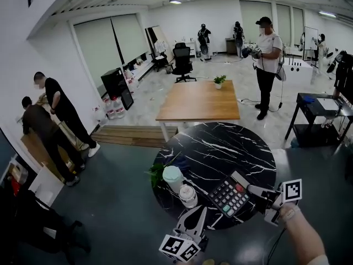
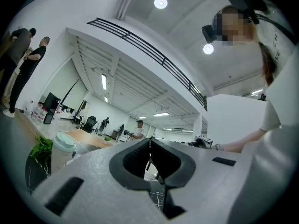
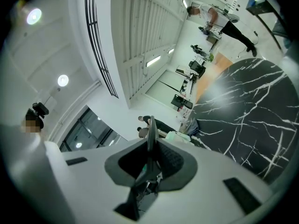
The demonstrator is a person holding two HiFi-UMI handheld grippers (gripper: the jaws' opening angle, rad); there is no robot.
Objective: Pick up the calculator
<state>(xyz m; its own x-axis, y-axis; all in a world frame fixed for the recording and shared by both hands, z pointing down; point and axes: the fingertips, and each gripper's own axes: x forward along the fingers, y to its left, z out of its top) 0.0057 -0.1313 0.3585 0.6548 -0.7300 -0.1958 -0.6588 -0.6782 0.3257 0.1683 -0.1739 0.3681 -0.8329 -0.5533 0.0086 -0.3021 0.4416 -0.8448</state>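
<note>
A dark calculator (image 1: 229, 196) with grey keys, one red and one green, hangs tilted over the near edge of the round black marble table (image 1: 220, 142). My right gripper (image 1: 249, 189) is shut on its right end. In the right gripper view the calculator (image 3: 151, 136) shows edge-on, pinched between the jaws of the right gripper (image 3: 151, 125). My left gripper (image 1: 197, 214) is lower left of the calculator, apart from it, shut with nothing in it. In the left gripper view its tips (image 2: 150, 140) meet.
On the table's left part stand a cup with a mint lid (image 1: 173, 178), a small white jar (image 1: 188, 196) and a green plant (image 1: 155, 173). A wooden table (image 1: 199, 100) lies beyond. People stand at the left wall and far right.
</note>
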